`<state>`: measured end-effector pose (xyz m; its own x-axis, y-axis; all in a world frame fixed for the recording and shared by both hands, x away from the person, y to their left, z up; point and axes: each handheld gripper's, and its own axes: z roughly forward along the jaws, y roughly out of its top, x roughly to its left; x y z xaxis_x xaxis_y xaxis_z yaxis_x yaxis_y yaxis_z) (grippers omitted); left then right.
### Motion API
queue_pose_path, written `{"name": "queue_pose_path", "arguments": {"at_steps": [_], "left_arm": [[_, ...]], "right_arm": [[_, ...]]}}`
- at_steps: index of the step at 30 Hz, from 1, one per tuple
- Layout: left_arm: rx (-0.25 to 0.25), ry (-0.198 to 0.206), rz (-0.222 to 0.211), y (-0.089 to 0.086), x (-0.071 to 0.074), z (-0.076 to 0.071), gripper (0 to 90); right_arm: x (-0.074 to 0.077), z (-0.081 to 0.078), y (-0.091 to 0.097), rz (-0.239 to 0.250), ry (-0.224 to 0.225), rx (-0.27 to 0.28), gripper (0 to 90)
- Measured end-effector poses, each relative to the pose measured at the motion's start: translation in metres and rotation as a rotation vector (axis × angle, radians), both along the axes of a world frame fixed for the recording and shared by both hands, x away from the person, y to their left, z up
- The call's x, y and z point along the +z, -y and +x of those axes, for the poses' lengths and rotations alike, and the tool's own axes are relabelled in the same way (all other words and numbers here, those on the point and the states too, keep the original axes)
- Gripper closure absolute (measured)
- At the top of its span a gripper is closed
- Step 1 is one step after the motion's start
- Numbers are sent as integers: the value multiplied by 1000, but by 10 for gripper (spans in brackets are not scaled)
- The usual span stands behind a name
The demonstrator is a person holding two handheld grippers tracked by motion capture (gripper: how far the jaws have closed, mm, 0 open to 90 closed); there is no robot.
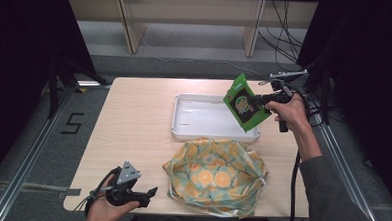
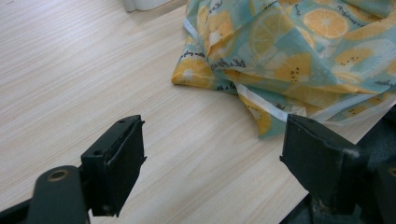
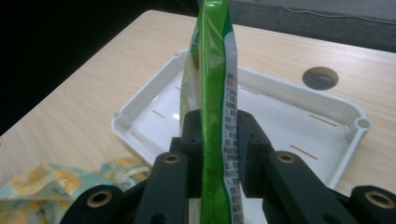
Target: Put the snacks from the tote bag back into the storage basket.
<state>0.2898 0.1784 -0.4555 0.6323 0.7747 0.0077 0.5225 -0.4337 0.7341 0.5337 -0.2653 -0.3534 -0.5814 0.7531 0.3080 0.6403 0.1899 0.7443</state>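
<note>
A green snack packet (image 1: pixel 243 102) hangs in the air over the right end of the white tray (image 1: pixel 183 125), pinched by my right gripper (image 1: pixel 264 101). In the right gripper view the packet (image 3: pixel 212 84) stands edge-on between the two black pads (image 3: pixel 194 135), which press on both its faces, with the tray (image 3: pixel 140 116) below. A teal cloth bag printed with orange slices (image 1: pixel 216 175) lies crumpled at the table's front. My left gripper (image 1: pixel 148 194) rests low at the front left, jaws wide apart over bare wood (image 2: pixel 210 154), just left of the bag (image 2: pixel 289 51).
The light wooden table (image 1: pixel 133 118) has bare room on its left half. A round cable hole (image 3: pixel 320 77) sits in the top past the tray. Cables and shelf legs (image 1: pixel 132 32) stand on the floor behind the table.
</note>
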Motion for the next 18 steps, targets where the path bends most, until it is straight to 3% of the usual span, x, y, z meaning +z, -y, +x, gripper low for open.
{"name": "queue_pose_path", "arguments": {"at_steps": [3, 4, 8, 11, 16, 18], "left_arm": [[2, -2, -3, 0, -1, -2, 203], [2, -2, -3, 0, -1, -2, 203], [-3, 4, -9, -1, -1, -2, 203], [-18, 1, 15, -3, 0, -2, 203], [-8, 1, 1, -2, -1, -3, 203], [-13, -3, 2, -2, -2, -3, 203]], "right_arm": [[-3, 7, 1, -5, 5, -31, 765], [-4, 8, 0, 1, -19, -45, 765], [-9, 18, 0, -8, -29, -82, 765], [-12, 22, 0, -21, -22, -95, 764], [-21, 35, -3, -21, -52, -156, 764], [-23, 38, -3, -30, -41, -157, 764]]}}
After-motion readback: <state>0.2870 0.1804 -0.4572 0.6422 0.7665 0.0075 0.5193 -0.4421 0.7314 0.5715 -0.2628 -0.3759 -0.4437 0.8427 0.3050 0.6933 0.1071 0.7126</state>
